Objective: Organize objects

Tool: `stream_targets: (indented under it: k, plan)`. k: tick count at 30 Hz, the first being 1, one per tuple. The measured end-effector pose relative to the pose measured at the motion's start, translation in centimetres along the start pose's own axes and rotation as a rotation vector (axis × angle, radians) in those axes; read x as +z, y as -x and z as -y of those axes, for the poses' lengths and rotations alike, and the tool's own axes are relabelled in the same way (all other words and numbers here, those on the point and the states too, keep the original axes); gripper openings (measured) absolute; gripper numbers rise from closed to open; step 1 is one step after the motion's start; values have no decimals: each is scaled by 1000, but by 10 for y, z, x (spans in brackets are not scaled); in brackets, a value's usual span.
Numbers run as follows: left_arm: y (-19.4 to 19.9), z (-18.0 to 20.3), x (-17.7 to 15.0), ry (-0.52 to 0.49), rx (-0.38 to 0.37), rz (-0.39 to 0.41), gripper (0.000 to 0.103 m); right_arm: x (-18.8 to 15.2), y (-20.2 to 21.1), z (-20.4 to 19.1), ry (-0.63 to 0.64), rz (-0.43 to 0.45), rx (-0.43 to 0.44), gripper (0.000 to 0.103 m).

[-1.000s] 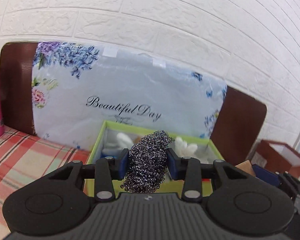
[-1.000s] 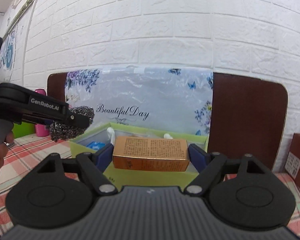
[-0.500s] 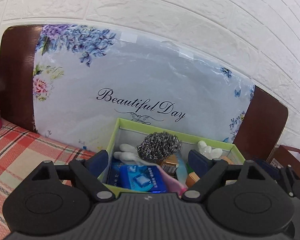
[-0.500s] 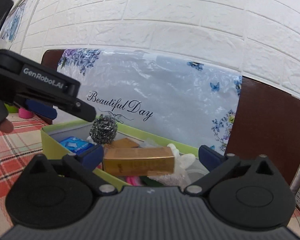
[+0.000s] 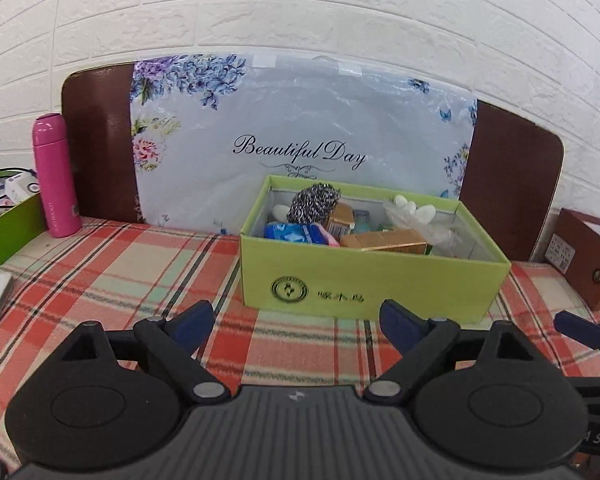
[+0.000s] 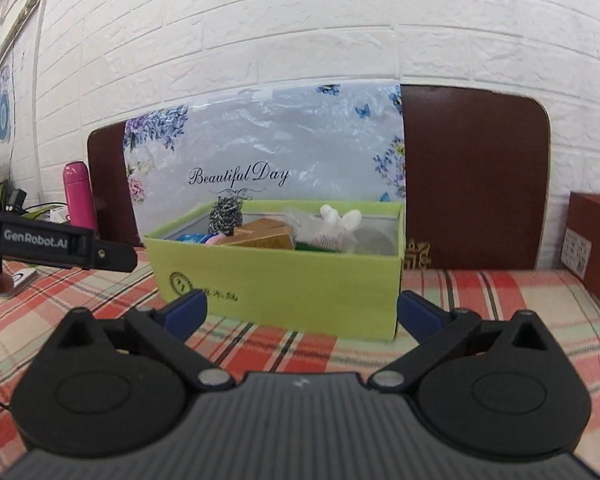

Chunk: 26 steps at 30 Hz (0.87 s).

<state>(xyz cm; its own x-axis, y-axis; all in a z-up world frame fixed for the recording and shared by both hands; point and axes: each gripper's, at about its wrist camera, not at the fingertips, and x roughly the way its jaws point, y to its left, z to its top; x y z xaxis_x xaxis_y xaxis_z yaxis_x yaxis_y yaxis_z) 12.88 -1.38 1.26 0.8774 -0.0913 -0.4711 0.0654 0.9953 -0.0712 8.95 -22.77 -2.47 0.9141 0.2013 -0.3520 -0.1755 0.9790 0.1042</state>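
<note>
The green box [image 5: 370, 280] stands near the desk's [image 5: 100, 272] back edge, holding the steel scourer [image 5: 314, 202] and gold carton [image 5: 384, 240]. Behind it a sheet [image 5: 300, 128] reads "Beautiful Day". The left hand-held gripper [image 5: 298, 318], marked "GenRobot.AI", has just been opening and is empty; the right hand-held gripper [image 6: 300, 310] gapes wide, empty.

We see bare checked cloth [image 5: 148, 264] across the lower left, free for passing. The green box [image 5: 364, 280] blocks the centre, a pink bottle [image 5: 56, 176] stands at left, a brown box [image 5: 588, 256] at right.
</note>
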Motion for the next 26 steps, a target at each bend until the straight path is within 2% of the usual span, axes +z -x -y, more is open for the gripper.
stream_targets:
  k: [6,15,26]
  plan:
    - [36,13,-29,-13,41,-43,93,-30,46,-3,-13,-78,-79,103]
    - [71,27,-47,-64,86,-59,93,-37,79,-12,-25,-67,-100,103]
    - [87,28,-53,-65,49,-58,93,-36,92,-18,-28,-54,-110,103]
